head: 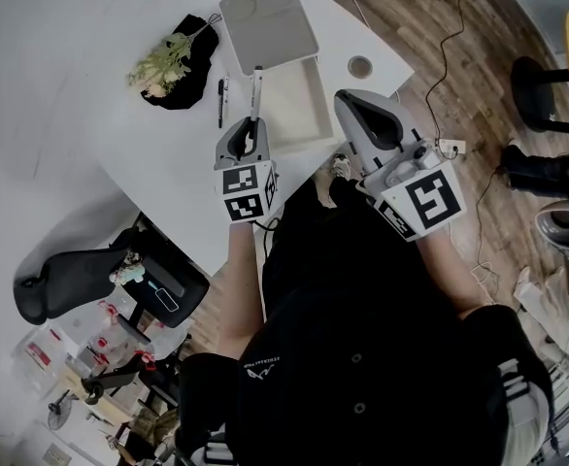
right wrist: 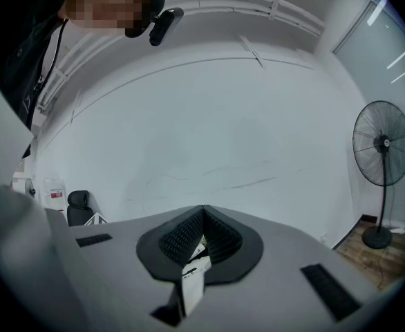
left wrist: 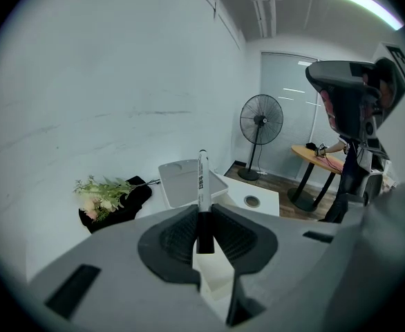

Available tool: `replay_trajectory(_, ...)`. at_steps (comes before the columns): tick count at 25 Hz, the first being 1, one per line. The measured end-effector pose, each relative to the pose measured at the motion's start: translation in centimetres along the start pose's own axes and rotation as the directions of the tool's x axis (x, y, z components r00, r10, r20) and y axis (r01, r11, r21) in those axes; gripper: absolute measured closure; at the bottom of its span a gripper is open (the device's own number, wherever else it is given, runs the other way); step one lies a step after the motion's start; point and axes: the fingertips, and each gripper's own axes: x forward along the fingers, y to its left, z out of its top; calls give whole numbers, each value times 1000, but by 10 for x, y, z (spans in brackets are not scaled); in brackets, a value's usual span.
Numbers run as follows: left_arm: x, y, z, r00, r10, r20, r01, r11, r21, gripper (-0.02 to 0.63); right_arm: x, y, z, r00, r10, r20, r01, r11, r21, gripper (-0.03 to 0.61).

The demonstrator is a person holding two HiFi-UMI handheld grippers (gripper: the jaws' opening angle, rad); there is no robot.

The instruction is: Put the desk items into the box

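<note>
As the head view looks down, a white desk (head: 119, 8) carries an open, shallow white rectangular box (head: 291, 107), with its pale grey lid (head: 268, 25) lying just behind it. The left gripper (head: 251, 136) is raised in front of the box's left edge, clamped on a slim white marker with a black end (head: 256, 90). The marker points away from the person and shows against that edge. A thin black pen (head: 222, 100) lies on the desk just left of the marker. Further left, a bunch of dried pale green flowers (head: 163, 63) rests on a black cloth (head: 195, 47). The right gripper (head: 357, 113) hangs at the box's right side with its jaws together, near a round grey grommet (head: 360, 66) in the desktop.

In the left gripper view, the left gripper (left wrist: 202, 211) has its black ribbed pads (left wrist: 173, 237) pressed on the marker (left wrist: 202, 185), which stands upright between them. Beyond it lie the lid (left wrist: 185, 182), the flowers (left wrist: 102, 194) and the grommet (left wrist: 251, 200). A black standing fan (left wrist: 261, 120) is near the far wall.

In the right gripper view, the right gripper (right wrist: 202, 216) has its jaws meeting at the tips with nothing gripped, facing a bare white wall (right wrist: 209, 116). The fan (right wrist: 383, 144) stands at the right edge.
</note>
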Motion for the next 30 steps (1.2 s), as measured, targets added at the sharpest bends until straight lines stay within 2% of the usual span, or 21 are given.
replay_trajectory(7,19,-19,5,998,-62,-10,62,997,46,552,-9,-11,-3,998,-54,-12,54,998,-11,581)
replay_trajectory(14,36,-33,4,993,-115,-28,116,991,59,552,-15,-23,-7,994,-105,-30,104,994,-9,581)
replay_trajectory(24,59,-41,-11,984,-163,-74,168,983,74,552,-16,-29,-20,987,-148,-65,148,989,-10,581)
replay_trajectory(30,73,-45,-27,975,-183,-129,194,977,85,552,-13,-34,-27,982,-166,-89,167,986,-4,581)
